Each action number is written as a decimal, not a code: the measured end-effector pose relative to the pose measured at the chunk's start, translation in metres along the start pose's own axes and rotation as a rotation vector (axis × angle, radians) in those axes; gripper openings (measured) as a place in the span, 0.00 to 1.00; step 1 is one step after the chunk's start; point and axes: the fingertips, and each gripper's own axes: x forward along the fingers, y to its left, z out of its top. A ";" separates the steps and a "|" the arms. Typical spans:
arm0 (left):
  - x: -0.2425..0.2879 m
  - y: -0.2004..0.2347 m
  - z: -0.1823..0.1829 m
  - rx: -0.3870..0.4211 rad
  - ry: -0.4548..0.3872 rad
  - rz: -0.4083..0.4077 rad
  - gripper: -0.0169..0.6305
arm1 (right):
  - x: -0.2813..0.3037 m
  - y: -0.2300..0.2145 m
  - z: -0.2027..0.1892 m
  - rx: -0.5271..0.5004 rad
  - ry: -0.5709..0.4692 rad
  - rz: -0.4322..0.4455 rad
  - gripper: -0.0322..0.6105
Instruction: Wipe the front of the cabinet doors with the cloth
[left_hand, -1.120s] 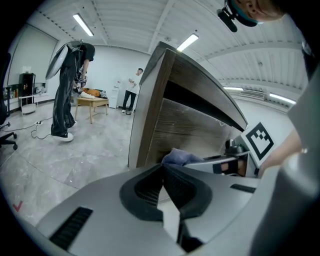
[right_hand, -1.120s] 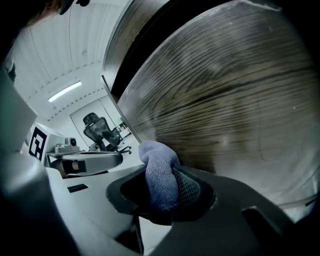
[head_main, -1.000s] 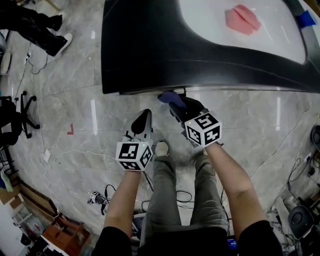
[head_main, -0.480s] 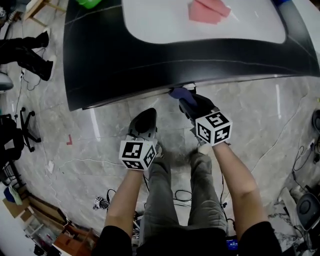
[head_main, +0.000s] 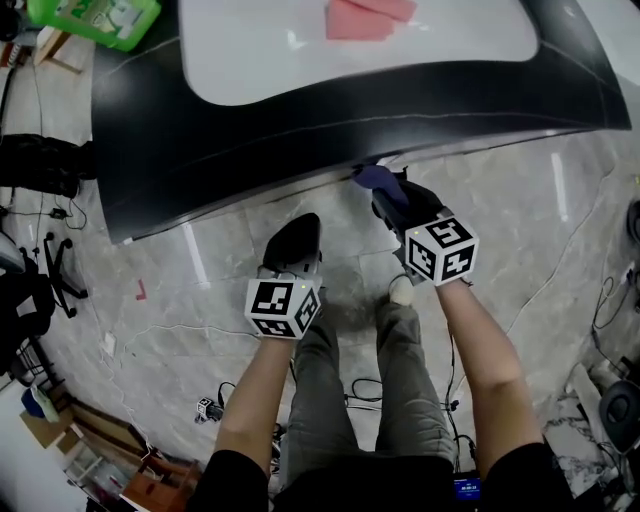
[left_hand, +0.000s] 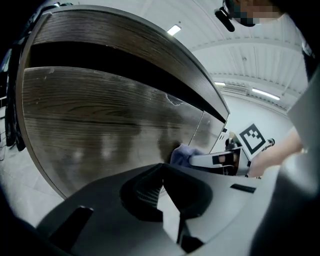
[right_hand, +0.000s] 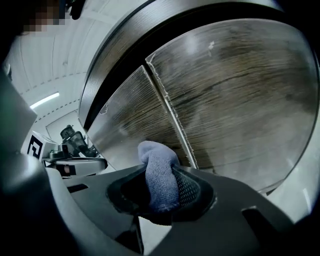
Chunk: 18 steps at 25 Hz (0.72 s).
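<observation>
right gripper (right_hand: 161, 176) jaws clamped on a bunched blue terry cloth (right_hand: 156, 167), at the dark wood-grain cabinet doors (right_hand: 235, 100), left gripper (left_hand: 161, 176) jaws together, empty

I hold the right tongs (head_main: 388, 196) at frame centre, clamped on the cloth (right_hand: 159, 175); the left tongs (head_main: 294, 238) sit closed and empty, just lower left.

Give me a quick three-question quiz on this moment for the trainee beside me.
1. True or false: the left gripper holds the blue cloth.
2. What colour is the flat item on the white countertop? A yellow, B pink, C black.
3. Fill in: in the right gripper view, the cloth stands in front of the ___ between the two cabinet doors.
Key: 1 false, the right gripper grips it; 2 B; 3 seam.
</observation>
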 end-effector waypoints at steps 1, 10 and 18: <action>0.001 -0.003 -0.001 -0.003 0.000 0.000 0.02 | -0.002 -0.001 0.000 0.007 -0.004 0.002 0.24; -0.010 0.011 -0.007 -0.012 0.010 0.014 0.02 | 0.009 0.037 -0.021 0.010 0.032 0.075 0.24; -0.052 0.065 -0.024 -0.039 0.013 0.086 0.02 | 0.045 0.095 -0.043 0.013 0.083 0.138 0.24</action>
